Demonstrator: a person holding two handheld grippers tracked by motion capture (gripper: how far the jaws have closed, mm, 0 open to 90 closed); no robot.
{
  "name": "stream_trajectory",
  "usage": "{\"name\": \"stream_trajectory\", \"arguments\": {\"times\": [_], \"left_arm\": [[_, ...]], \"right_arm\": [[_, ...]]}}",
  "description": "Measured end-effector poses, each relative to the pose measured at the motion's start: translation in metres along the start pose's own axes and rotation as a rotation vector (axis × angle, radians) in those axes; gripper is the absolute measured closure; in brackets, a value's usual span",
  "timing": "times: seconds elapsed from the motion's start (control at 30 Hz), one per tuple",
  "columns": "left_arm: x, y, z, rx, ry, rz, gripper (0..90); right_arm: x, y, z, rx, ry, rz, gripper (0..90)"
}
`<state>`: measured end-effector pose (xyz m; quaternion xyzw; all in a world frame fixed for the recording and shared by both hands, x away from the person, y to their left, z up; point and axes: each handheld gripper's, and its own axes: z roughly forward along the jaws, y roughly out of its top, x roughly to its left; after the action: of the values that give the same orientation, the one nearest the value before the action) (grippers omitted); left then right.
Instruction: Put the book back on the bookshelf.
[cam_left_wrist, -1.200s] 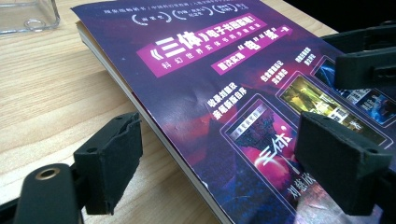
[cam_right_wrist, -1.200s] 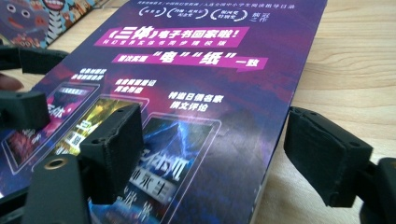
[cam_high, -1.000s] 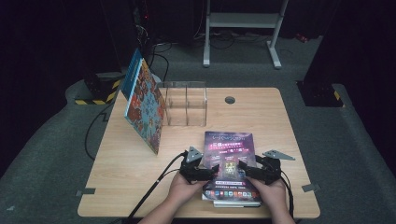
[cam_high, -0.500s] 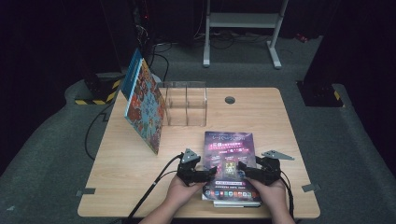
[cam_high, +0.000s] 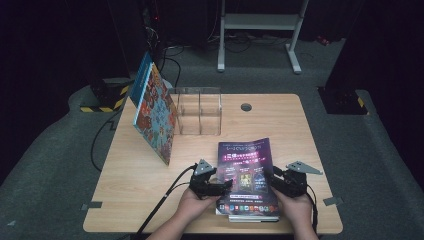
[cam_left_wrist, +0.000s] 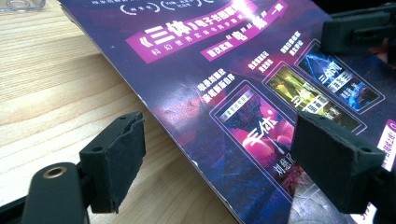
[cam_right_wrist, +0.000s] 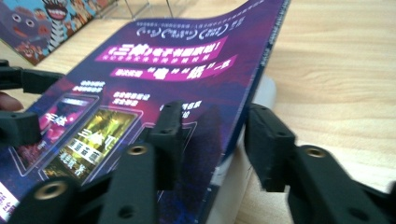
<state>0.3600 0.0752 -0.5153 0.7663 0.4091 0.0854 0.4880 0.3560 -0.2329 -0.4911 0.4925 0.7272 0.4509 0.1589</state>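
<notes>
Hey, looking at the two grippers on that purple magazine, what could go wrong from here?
The right gripper has just been closing, its jaws astride the purple magazine's lifted cover edge. It may catch only that thin cover, so a pull could bend or tear it.

The left gripper stands open over the opposite edge, gripping nothing, so the magazine could slide or twist on the table.

A pale book lies beneath; it might get dragged along.

Black two-jaw tongs (cam_high: 226, 187) with brass screws, grey triangular plates, black cables.
</notes>
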Motion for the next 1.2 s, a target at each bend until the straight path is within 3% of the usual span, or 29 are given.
{"name": "stream_trajectory", "arguments": {"times": [0.27, 0.63, 0.8, 0.97, 1.2], "left_arm": [[-0.003, 0.000, -0.003, -0.004, 0.024, 0.046, 17.6], [-0.007, -0.001, -0.006, -0.011, 0.044, 0.092, 18.3], [-0.008, -0.002, -0.008, -0.007, 0.047, 0.121, 17.2], [-0.007, -0.001, -0.014, 0.003, 0.062, 0.128, 19.1], [-0.004, -0.001, -0.022, -0.005, 0.081, 0.124, 22.0]], "right_arm": [[0.007, 0.006, -0.008, -0.014, 0.016, -0.014, 74.5], [0.021, 0.008, -0.016, -0.051, 0.002, -0.038, 78.5], [0.032, 0.011, -0.019, -0.113, 0.020, -0.036, 83.8], [0.052, 0.019, -0.023, -0.170, 0.008, -0.078, 84.8], [0.059, 0.020, -0.031, -0.235, 0.002, -0.090, 84.8]]}}
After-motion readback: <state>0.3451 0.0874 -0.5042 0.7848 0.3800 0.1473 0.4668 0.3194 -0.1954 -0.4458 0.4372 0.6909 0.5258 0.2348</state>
